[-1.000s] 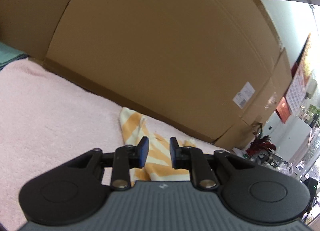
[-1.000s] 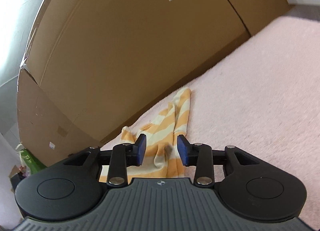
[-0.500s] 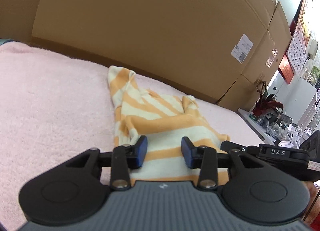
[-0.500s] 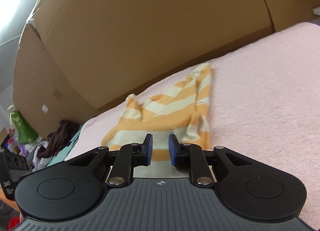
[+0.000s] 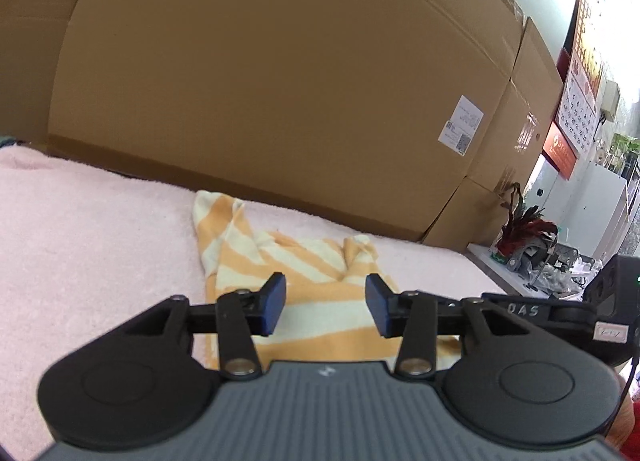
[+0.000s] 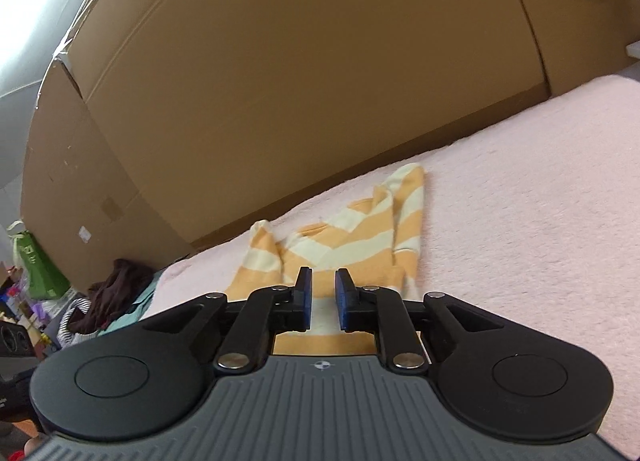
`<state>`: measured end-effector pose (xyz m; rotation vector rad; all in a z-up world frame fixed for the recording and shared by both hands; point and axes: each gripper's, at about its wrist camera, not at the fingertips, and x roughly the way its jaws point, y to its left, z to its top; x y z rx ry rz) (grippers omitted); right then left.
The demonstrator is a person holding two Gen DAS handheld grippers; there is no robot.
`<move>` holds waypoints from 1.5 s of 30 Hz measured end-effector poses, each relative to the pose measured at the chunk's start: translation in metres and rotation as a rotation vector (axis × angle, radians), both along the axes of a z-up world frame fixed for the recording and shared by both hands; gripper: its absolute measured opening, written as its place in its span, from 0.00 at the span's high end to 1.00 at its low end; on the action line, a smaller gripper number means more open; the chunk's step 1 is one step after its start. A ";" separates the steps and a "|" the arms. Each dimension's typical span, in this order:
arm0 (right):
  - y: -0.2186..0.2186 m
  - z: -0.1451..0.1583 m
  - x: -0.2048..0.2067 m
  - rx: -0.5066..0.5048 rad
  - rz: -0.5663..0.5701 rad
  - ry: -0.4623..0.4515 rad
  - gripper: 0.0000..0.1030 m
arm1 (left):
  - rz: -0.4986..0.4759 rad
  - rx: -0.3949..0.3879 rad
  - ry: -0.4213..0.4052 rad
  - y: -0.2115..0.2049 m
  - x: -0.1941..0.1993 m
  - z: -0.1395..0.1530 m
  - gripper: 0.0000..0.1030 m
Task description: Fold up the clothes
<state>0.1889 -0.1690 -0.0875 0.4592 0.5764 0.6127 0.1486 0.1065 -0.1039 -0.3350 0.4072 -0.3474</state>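
Note:
An orange-and-cream striped top (image 5: 320, 281) lies flat on the pink blanket (image 5: 88, 245), its collar end toward the cardboard boxes. My left gripper (image 5: 325, 303) hovers over its near hem, open wide, with nothing between the blue pads (image 5: 272, 305). In the right wrist view the same top (image 6: 352, 237) sits ahead of my right gripper (image 6: 323, 297). Its jaws are drawn nearly together with a slim gap, and I see no cloth pinched in them. The right gripper's black body (image 5: 560, 313) shows at the top's right corner in the left wrist view.
Tall cardboard boxes (image 5: 280, 81) wall off the far side of the blanket. A heap of dark and teal clothes (image 6: 116, 297) and a green bag (image 6: 40, 269) lie off the bed's left end. A shelf with a red plant (image 5: 520, 229) stands to the right.
My left gripper's jaws have opened wider over the hem. The right gripper narrowed from open to nearly closed. Both pulled back from the far end toward the near hem.

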 end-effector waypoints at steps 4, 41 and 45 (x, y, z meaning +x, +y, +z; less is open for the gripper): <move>-0.001 -0.013 0.017 0.008 -0.033 0.083 0.90 | 0.035 0.030 0.062 -0.008 0.023 -0.012 0.54; -0.032 -0.015 -0.020 0.002 -0.011 -0.002 0.64 | -0.337 -0.069 0.144 0.049 0.077 -0.029 0.33; -0.034 -0.017 -0.020 0.024 -0.010 -0.005 0.62 | -0.327 -0.114 0.180 0.058 0.084 -0.031 0.29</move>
